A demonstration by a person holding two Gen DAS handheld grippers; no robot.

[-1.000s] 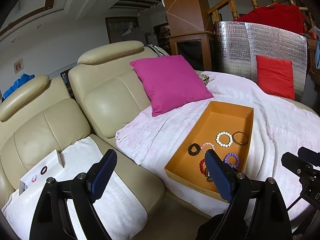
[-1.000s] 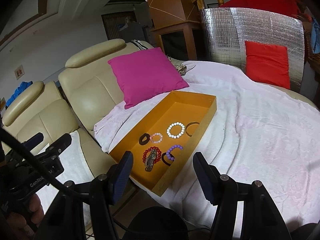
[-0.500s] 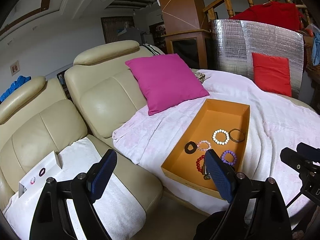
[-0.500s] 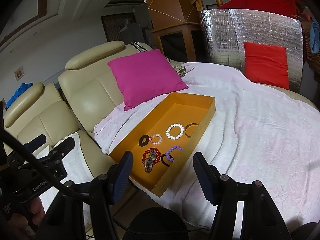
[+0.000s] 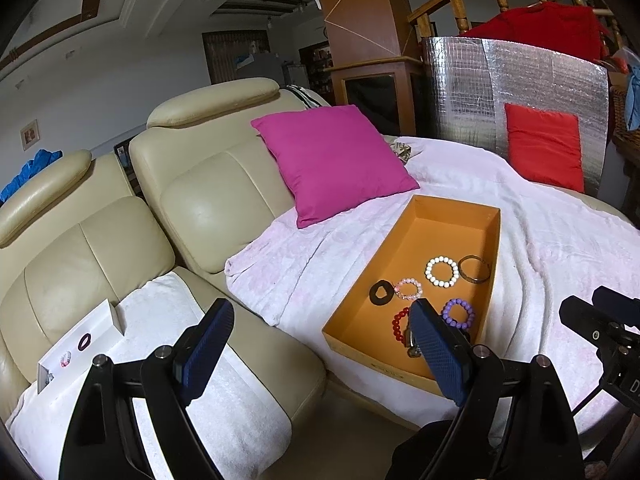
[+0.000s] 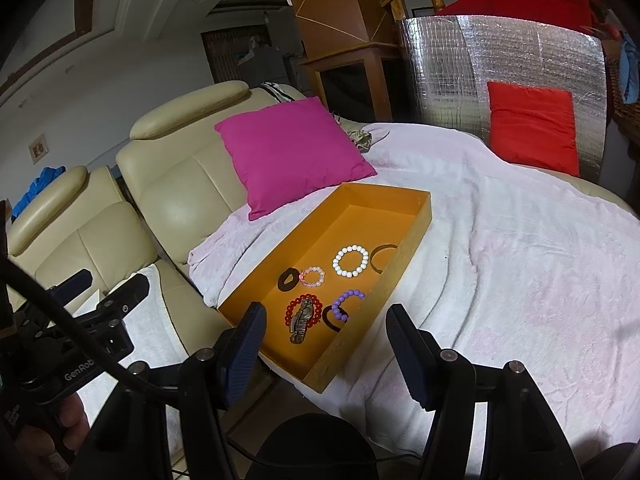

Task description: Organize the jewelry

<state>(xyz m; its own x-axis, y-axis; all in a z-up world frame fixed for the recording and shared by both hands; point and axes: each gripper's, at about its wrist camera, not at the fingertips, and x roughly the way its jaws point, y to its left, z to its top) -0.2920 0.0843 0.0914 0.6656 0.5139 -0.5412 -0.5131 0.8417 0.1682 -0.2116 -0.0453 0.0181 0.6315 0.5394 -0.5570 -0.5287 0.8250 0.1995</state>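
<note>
An orange box lies on the pink blanket and holds several bracelets. Among them are a white bead bracelet, a brown bangle, a pink bead bracelet, a purple one and a red one with a dark metal piece on it. A small white box on the left seat holds a dark ring and a pink bracelet. My left gripper hangs open before the sofa. My right gripper stands open, short of the orange box's near end. Neither holds anything.
Two cream leather seats stand at the left, one with a white towel. A magenta pillow leans behind the orange box. A red cushion rests against a silver foil panel at the back right.
</note>
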